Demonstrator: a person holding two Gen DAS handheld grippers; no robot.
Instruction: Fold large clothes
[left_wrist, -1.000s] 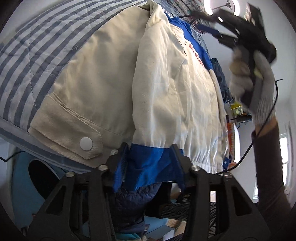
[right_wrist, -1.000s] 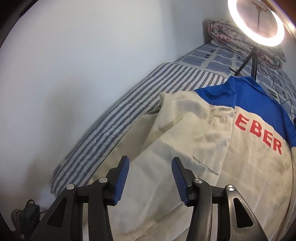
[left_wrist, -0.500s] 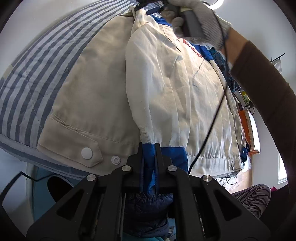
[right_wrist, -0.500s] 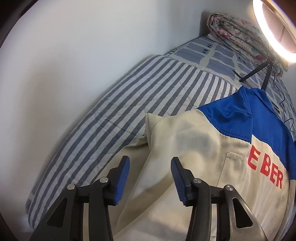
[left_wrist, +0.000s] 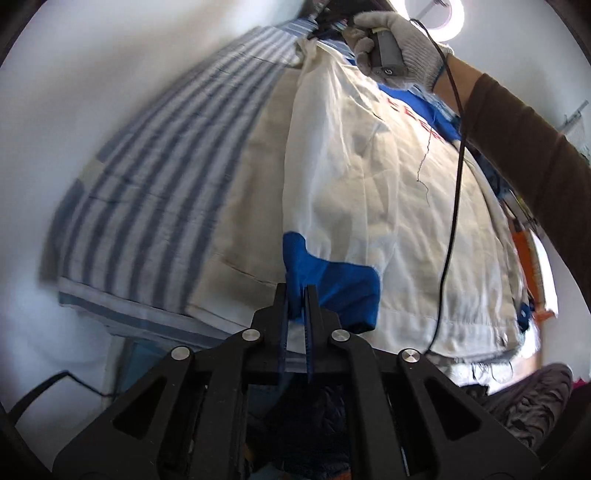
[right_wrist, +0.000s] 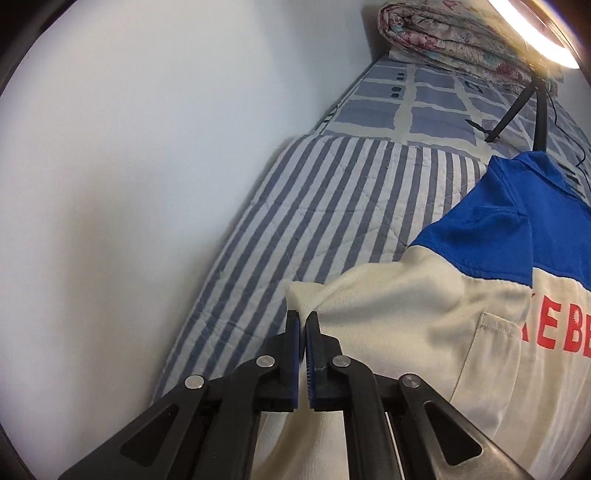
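A cream jacket (left_wrist: 369, 184) with a blue yoke and red letters lies flat on a striped quilt (left_wrist: 166, 147). One sleeve is folded over its body and ends in a blue cuff (left_wrist: 332, 280). My left gripper (left_wrist: 297, 291) is shut on that cuff at the jacket's near hem and holds it slightly raised. In the right wrist view the jacket (right_wrist: 424, 314) fills the lower right. My right gripper (right_wrist: 302, 317) is closing its jaws on the cream fold at the shoulder corner, and the pads pinch the cloth. A gloved hand (left_wrist: 399, 44) holds it at the far end.
A white wall runs along the bed's left side. At the bed's head are a rolled floral blanket (right_wrist: 443, 33) and a ring light (right_wrist: 535, 37) on a tripod (right_wrist: 517, 110). A black cable (left_wrist: 450, 221) hangs across the jacket below a brown sleeve (left_wrist: 517, 140). The bed's near edge (left_wrist: 129, 310) is close.
My left gripper shut on the blue cuff and lifted it a little. My right gripper swung over to the jacket's shoulder corner, dropped, and closed on the cream fold.
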